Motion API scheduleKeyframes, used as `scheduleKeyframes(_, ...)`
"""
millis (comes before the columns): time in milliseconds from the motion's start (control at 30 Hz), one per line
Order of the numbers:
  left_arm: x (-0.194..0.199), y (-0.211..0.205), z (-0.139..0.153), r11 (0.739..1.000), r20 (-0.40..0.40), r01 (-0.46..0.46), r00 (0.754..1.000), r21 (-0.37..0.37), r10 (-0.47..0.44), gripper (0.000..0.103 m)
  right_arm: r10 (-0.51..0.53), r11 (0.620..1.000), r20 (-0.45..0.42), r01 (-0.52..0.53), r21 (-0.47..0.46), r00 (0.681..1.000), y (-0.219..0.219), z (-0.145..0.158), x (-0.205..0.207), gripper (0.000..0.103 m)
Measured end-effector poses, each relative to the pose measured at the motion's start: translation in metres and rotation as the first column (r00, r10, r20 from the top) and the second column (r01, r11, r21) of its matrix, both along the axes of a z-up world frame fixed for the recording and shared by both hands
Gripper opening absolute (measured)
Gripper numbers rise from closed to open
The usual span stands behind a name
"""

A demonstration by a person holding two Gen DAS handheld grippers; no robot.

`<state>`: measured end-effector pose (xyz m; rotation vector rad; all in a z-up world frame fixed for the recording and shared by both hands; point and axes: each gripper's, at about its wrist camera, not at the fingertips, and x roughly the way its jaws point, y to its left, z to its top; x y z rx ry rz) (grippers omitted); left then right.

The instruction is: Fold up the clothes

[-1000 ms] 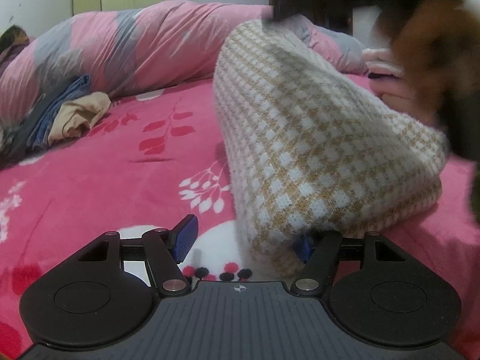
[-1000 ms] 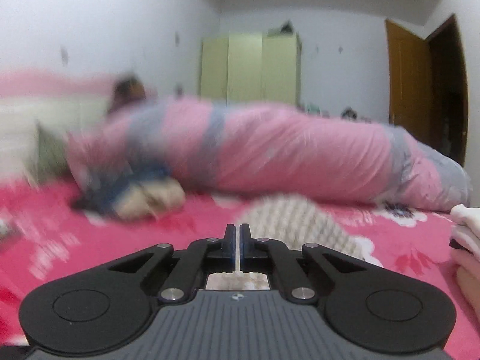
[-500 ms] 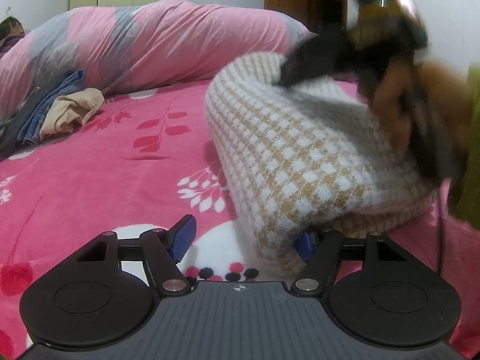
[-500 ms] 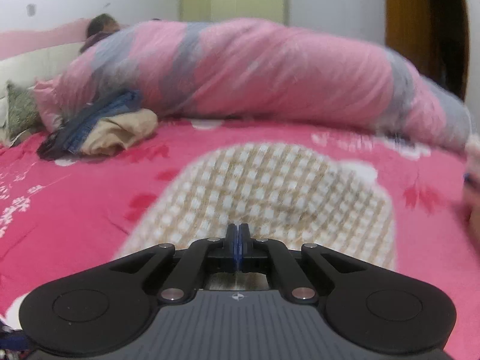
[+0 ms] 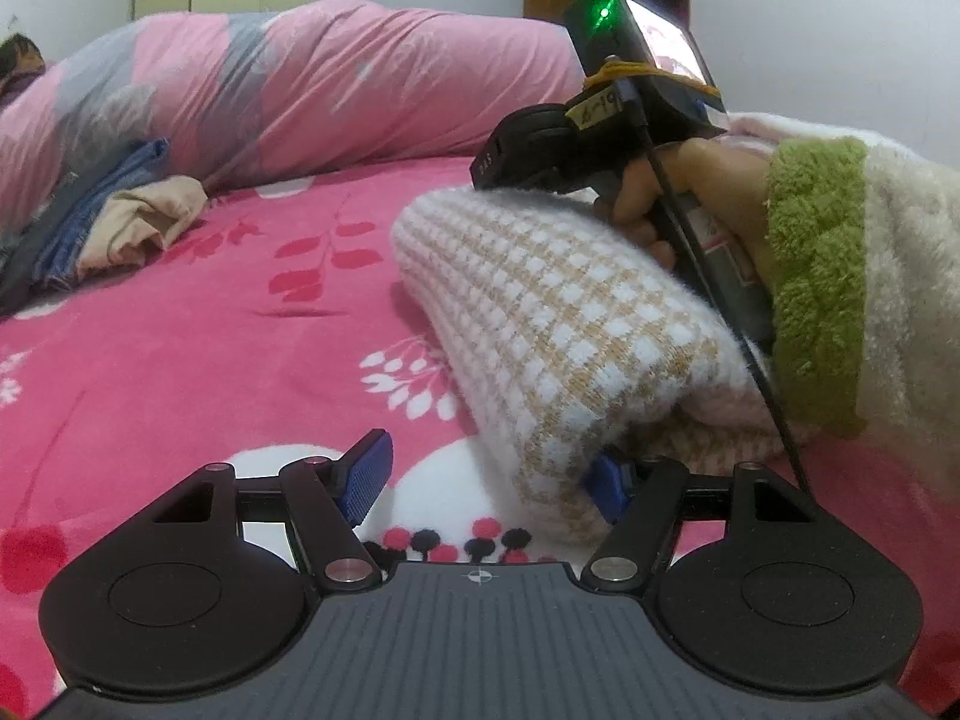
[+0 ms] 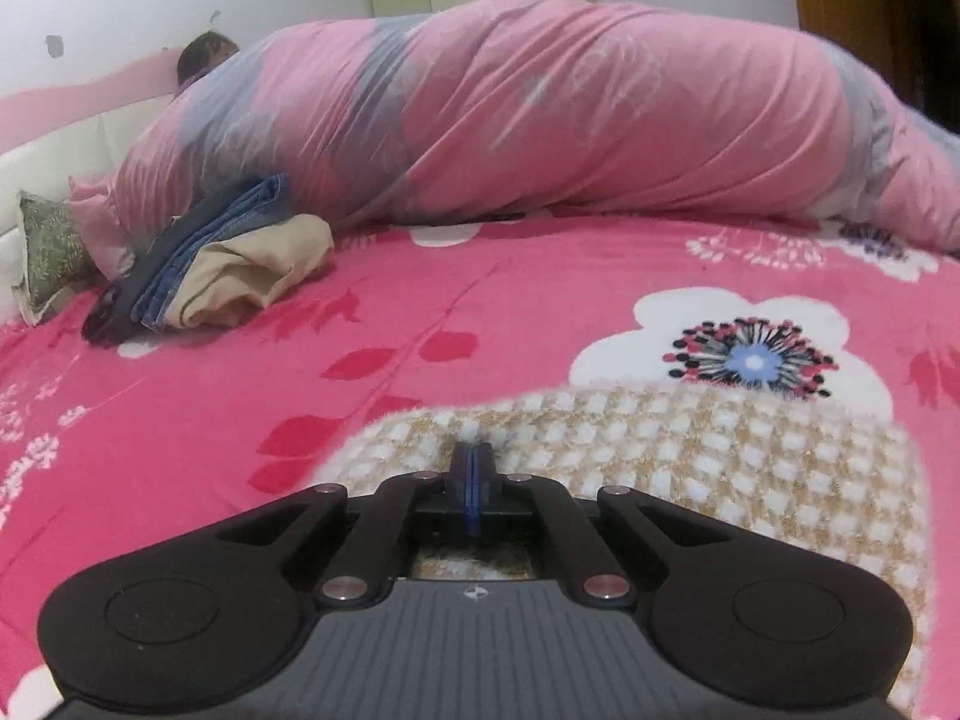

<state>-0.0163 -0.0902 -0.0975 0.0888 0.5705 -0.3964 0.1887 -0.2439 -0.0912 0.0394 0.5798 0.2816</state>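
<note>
Pressing down on the folded sweater point(image 5: 558, 312), the right gripper point(image 6: 474, 480) has its two blue pads squeezed flat together with nothing between them, so it works as a blunt pusher, not a clamp. In the left wrist view the person's hand point(image 5: 690, 204) wraps its handle, a green cuff point(image 5: 816, 294) at the wrist, and the tool's nose lies on the top of the bundle. That placing looks meant to flatten the fold and keep the thick knit from springing open.

The sweater, a tan-and-white check knit, sits on the pink blanket point(image 5: 210, 360) as a plump doubled-over bundle, its rounded folded edge facing the left camera. The left gripper point(image 5: 486, 480) stands wide at the bundle's near end: its right pad point(image 5: 606, 486) is tucked under or against the knit's lower edge, while the left pad point(image 5: 366, 480) stands clear over the blanket. Nothing is pinched. It seems parked there to steady the end, or ready to take the edge for another fold.

Farther off, a small heap of jeans point(image 6: 210, 240) and a beige cloth point(image 6: 252, 282) lies against the rolled pink quilt point(image 6: 540, 108), well apart from the sweater, likely waiting or already dealt with; I cannot tell which. The fold here looks close to done.
</note>
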Motion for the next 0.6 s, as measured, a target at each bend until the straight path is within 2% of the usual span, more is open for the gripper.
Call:
scheduleKeyframes(100, -0.007, 0.013, 0.008, 0.999, -0.017, 0.044, 0.999, -0.029, -0.045, 0.068, -0.004, 1.0, 0.001, 0.004, 0.022, 1.0, -0.003, 0.006, -0.001, 0.0)
scheduleKeyframes(167, -0.017, 0.023, 0.012, 0.997, -0.002, 0.07, 0.998, -0.034, -0.07, 0.067, -0.004, 1.0, 0.027, 0.004, 0.012, 1.0, -0.006, 0.024, -0.012, 0.0)
scheduleKeyframes(233, -0.025, 0.032, 0.014, 0.995, 0.007, 0.092, 0.996, -0.043, -0.092, 0.067, -0.001, 1.0, 0.077, -0.001, 0.026, 0.997, -0.013, 0.049, -0.034, 0.001)
scheduleKeyframes(300, -0.029, 0.045, 0.018, 0.99, 0.007, 0.107, 0.994, -0.092, -0.107, 0.067, 0.035, 0.998, 0.124, -0.041, 0.045, 0.992, -0.02, 0.076, -0.067, 0.001)
scheduleKeyframes(367, -0.03, 0.058, 0.023, 0.982, 0.007, 0.122, 0.992, -0.142, -0.122, 0.067, 0.091, 0.996, 0.143, -0.093, 0.008, 0.985, -0.021, 0.097, -0.103, 0.0)
scheduleKeyframes(467, -0.031, 0.074, 0.031, 0.971, 0.019, 0.125, 0.992, -0.205, -0.124, 0.067, 0.127, 0.991, 0.018, -0.126, -0.051, 0.992, -0.015, 0.075, -0.118, 0.0)
scheduleKeyframes(567, -0.023, 0.079, 0.04, 0.952, 0.025, 0.132, 0.991, -0.276, -0.13, 0.068, 0.143, 0.982, -0.124, -0.156, -0.103, 0.982, -0.008, 0.046, -0.128, 0.0)
scheduleKeyframes(600, -0.018, 0.078, 0.042, 0.947, 0.03, 0.135, 0.991, -0.292, -0.132, 0.068, 0.144, 0.984, -0.154, -0.158, -0.077, 0.977, -0.009, 0.03, -0.126, 0.0)
